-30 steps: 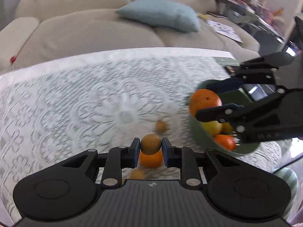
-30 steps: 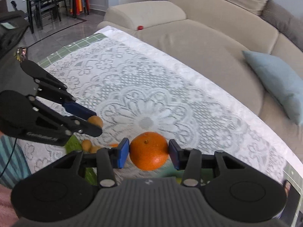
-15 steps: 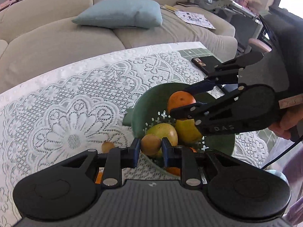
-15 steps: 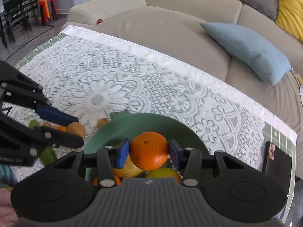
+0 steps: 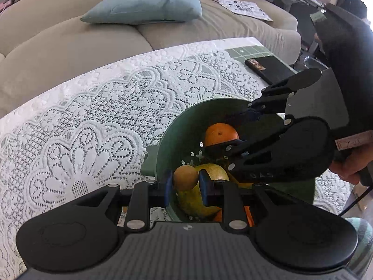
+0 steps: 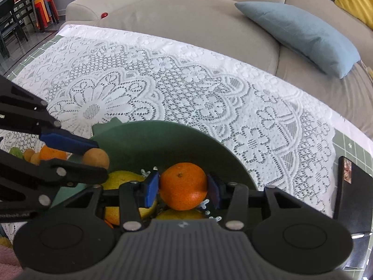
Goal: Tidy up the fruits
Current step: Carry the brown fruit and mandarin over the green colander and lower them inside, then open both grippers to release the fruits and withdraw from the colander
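A green bowl (image 5: 186,116) (image 6: 163,135) sits on the lace tablecloth and holds yellow and orange fruits. My left gripper (image 5: 185,183) is shut on a small brown round fruit (image 5: 185,178), also seen in the right wrist view (image 6: 96,158), held over the bowl's near-left part. My right gripper (image 6: 183,187) is shut on an orange (image 6: 183,186), also seen in the left wrist view (image 5: 220,134), held inside the bowl just above a yellow fruit (image 6: 179,214). A large yellow-green fruit (image 5: 198,198) lies under the left gripper.
Several small fruits (image 6: 44,154) lie on the lace tablecloth (image 6: 139,93) left of the bowl. A black phone-like slab (image 5: 270,67) lies at the table's right end. A beige sofa (image 5: 70,35) with a blue cushion (image 5: 144,4) stands behind the table.
Both grippers moved from the loose fruits to over the bowl, each carrying its fruit, and have dropped lower into it.
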The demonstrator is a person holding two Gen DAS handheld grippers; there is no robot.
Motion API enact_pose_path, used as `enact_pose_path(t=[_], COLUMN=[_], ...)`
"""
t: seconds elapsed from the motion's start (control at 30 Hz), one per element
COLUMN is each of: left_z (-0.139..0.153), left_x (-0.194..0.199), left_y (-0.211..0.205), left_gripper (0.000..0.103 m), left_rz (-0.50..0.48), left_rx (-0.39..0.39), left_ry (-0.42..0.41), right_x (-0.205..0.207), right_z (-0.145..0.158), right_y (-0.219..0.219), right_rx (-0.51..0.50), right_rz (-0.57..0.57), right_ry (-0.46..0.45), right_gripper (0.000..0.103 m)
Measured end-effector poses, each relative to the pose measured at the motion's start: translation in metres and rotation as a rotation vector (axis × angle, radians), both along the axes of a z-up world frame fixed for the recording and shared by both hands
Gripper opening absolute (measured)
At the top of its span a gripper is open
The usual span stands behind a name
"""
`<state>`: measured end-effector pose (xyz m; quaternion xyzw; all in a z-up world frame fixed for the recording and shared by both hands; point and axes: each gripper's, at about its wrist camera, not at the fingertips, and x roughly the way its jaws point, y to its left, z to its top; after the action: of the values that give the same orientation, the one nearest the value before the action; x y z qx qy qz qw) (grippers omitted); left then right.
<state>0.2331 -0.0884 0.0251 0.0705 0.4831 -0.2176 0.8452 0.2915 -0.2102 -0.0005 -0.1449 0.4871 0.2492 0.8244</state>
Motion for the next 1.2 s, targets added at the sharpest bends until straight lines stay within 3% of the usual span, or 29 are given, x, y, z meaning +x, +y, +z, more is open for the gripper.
enact_pose_path(t=[0.3,0.8,0.9,1.1,1.2], left_z=[-0.008,-0.007,-0.002,0.015,0.024], left_x=[0.004,0.0,-0.005,-0.019,-0.027], left_y=[-0.009,-0.005,-0.005,0.008,0.019], left_gripper=[0.027,0.03,0.032,0.054,0.056], left_rz=[-0.019,-0.014,-0.019,-0.015,0.006], left_rx=[0.053,0.053,0.06,0.013,0.006], left_ry=[-0.007,-0.02,-0.032,-0.043,-0.063], right_x=[0.003,-0.008,-0.012,-0.022,-0.029], right_z=[-0.008,0.003,0.01,0.029,0.038], right_y=[0.006,0.01,0.012,0.013,0.018], right_rx=[-0.023,-0.09,-0.102,-0.105,-0.09], right_rz=[0.014,0.024,0.029,0.032,0.039], right_ry=[0.007,-0.042,-0.064,-0.12,-0.138], right_gripper=[0.043,0.044,0.051,0.07,0.076])
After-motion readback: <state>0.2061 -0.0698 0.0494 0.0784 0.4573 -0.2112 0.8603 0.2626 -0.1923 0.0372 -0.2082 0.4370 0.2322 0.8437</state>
